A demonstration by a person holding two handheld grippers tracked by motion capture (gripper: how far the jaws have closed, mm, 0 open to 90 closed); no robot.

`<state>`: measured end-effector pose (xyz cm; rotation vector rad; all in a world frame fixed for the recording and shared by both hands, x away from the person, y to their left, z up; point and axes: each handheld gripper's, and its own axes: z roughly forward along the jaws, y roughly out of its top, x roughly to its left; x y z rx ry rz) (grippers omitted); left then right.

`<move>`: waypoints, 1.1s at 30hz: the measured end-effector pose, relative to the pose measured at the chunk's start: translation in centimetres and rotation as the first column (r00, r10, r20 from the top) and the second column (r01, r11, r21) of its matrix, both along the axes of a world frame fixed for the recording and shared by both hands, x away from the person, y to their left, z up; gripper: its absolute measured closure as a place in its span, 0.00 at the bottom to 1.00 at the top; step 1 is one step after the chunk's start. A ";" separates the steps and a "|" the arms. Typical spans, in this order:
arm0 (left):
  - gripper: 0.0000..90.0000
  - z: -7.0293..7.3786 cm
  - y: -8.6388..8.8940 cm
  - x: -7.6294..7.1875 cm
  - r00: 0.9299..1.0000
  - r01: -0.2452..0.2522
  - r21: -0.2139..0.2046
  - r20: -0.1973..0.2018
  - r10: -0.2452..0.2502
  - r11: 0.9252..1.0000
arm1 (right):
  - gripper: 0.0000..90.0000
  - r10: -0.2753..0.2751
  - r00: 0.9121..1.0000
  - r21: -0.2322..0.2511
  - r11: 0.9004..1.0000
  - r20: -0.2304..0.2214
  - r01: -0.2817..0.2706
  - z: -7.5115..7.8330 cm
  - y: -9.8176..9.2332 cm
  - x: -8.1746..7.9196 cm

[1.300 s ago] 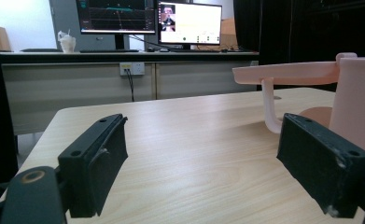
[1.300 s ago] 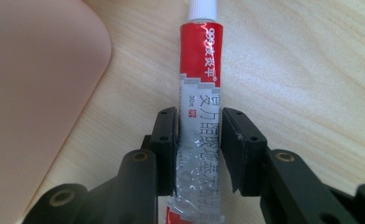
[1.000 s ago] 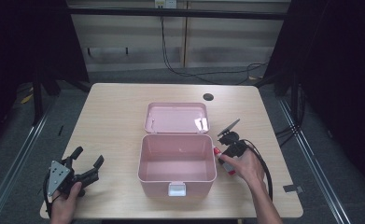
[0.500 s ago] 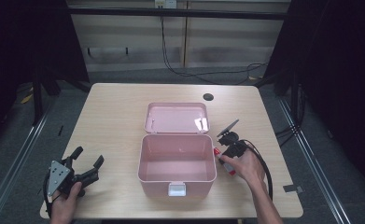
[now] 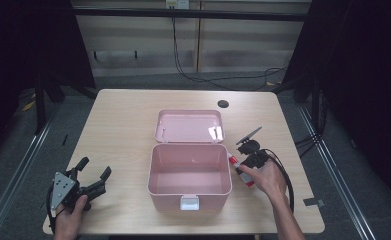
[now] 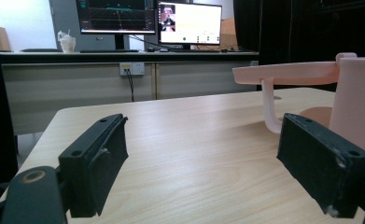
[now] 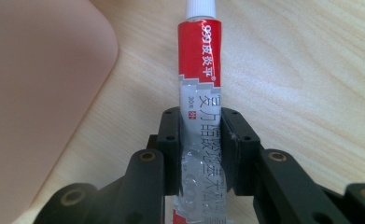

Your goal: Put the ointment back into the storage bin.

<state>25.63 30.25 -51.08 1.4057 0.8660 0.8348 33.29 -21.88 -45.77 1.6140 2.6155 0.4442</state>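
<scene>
A red and silver ointment tube (image 7: 200, 93) with a white cap lies on the wooden table just right of the pink box (image 5: 189, 170). My right gripper (image 7: 201, 149) is shut on the tube's silver lower half, both pads pressing its sides. In the high view the tube (image 5: 234, 162) shows beside the box's right wall, under my right gripper (image 5: 244, 167). The box stands in the middle of the table with its lid (image 5: 189, 126) folded back. My left gripper (image 5: 92, 172) rests near the front left corner, its jaws wide apart with nothing between them; its own view shows the fingers (image 6: 96, 161) and the box wall (image 6: 357, 102).
A dark round hole (image 5: 223, 104) sits in the table behind the box. A cable (image 5: 287, 185) loops from the right gripper across the table's right side. Bare wood (image 5: 113, 130) stretches left of the box.
</scene>
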 end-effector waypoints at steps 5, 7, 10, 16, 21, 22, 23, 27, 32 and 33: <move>0.17 0.0 0.0 0.0 1.000 0.001 0.003 -0.001 -0.001 1.000 | 0.79 -0.007 1.000 0.024 1.000 0.002 0.006 0.3 -0.5 -0.2; 0.17 0.0 0.0 0.0 1.000 0.001 0.002 -0.002 -0.001 1.000 | 0.79 -0.007 1.000 0.030 1.000 0.005 0.007 0.3 -0.5 -0.2; 0.17 0.0 0.0 0.0 1.000 0.001 0.005 0.000 -0.001 1.000 | 0.79 -0.008 1.000 0.042 0.999 0.008 0.008 0.5 -0.8 -0.3; 0.17 0.0 0.0 0.0 1.000 0.001 0.001 -0.003 -0.001 1.000 | 0.79 -0.020 1.000 0.067 0.998 0.024 0.019 1.0 -1.2 -0.6; 0.17 0.0 0.0 0.0 1.000 -0.001 0.005 -0.001 0.001 1.000 | 0.79 -0.025 0.999 0.077 0.997 0.042 0.022 1.4 -1.8 -0.7; 0.18 0.0 0.0 0.0 1.000 -0.002 0.009 -0.001 0.002 1.000 | 0.79 -0.026 0.998 0.095 0.995 0.050 0.022 1.7 -2.1 -0.8; 0.17 0.0 0.0 0.0 1.000 -0.003 0.006 -0.001 0.003 1.000 | 0.79 -0.032 0.998 0.099 0.995 0.054 0.026 1.7 -2.1 -0.9; 0.17 0.0 0.0 0.0 1.000 -0.003 0.009 -0.001 0.003 1.000 | 0.79 -0.033 0.997 0.113 0.993 0.072 0.025 2.0 -2.6 -1.0; 0.17 0.0 0.1 0.0 1.000 -0.002 0.010 -0.001 0.002 1.000 | 0.79 -0.049 0.995 0.143 0.989 0.088 0.036 2.7 -3.0 -1.4; 0.18 0.0 0.1 0.0 1.000 -0.002 0.010 -0.001 0.002 1.000 | 0.79 -0.049 0.995 0.143 0.989 0.088 0.036 2.7 -3.0 -1.4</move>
